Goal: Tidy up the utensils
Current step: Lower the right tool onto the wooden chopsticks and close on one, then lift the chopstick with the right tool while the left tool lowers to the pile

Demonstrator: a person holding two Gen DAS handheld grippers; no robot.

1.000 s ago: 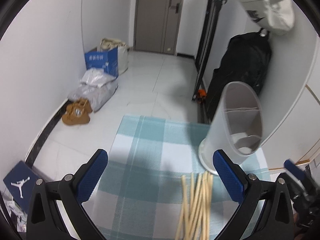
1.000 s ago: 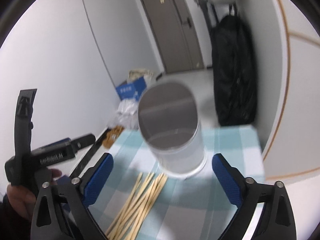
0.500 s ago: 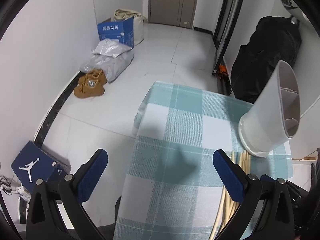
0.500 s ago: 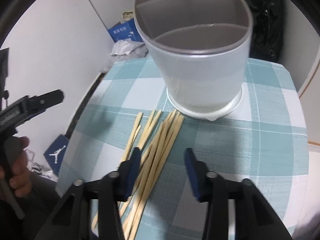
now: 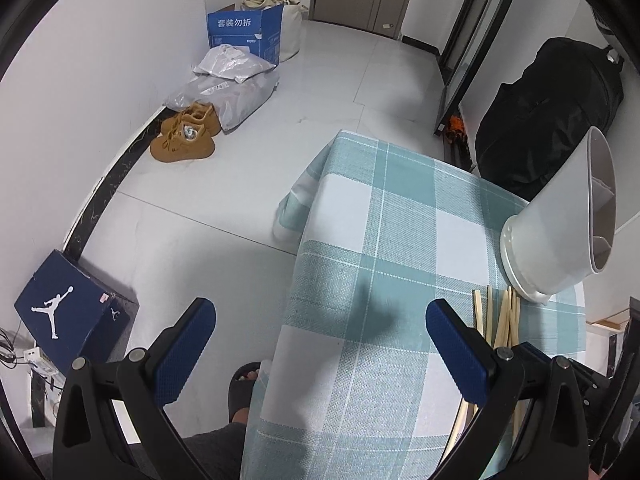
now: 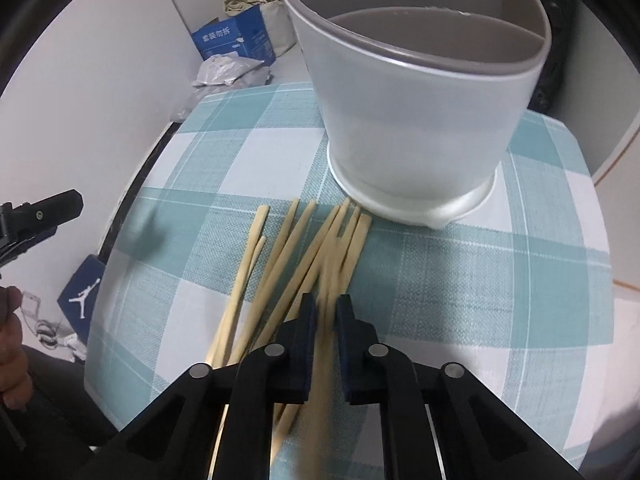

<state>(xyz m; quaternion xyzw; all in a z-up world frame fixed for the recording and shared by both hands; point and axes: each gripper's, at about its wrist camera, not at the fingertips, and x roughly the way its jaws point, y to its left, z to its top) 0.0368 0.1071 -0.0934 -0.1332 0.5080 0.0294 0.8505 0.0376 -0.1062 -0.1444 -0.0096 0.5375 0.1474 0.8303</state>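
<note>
Left wrist view: the left hand-held gripper (image 5: 320, 344) has its jaws spread wide with nothing between them, and it hangs over the near left edge of the worktop (image 5: 400, 216), which carries a teal-and-white checked cloth. The white utensil holder (image 5: 560, 236) stands at the far right of the worktop; the tips of the chopsticks (image 5: 502, 320) lie just in front of its base, partly hidden behind the right finger. On the floor (image 5: 320, 80) beyond are a blue carton (image 5: 244, 32), grey plastic bags (image 5: 228, 84), a pair of tan shoes (image 5: 186, 136) and a dark blue shoe box (image 5: 68, 312); a black bag (image 5: 548, 112) leans against the wall at right, and a foot in a black slipper (image 5: 244, 388) shows beside the worktop. Right wrist view: the right hand-held gripper (image 6: 326, 314) has just been closing — its jaws now stand nearly together, pinching one or two blurred chopsticks (image 6: 328, 276) from the loose bundle. The rest of the bundle fans out on the cloth, its far ends touching or just short of the holder's base. The holder (image 6: 416, 120) stands upright, divided inside into compartments, and no chopstick is in it. At the left edge, part of the left gripper (image 6: 40, 212) and the fingers of the hand (image 6: 12, 352) holding it are visible.
</note>
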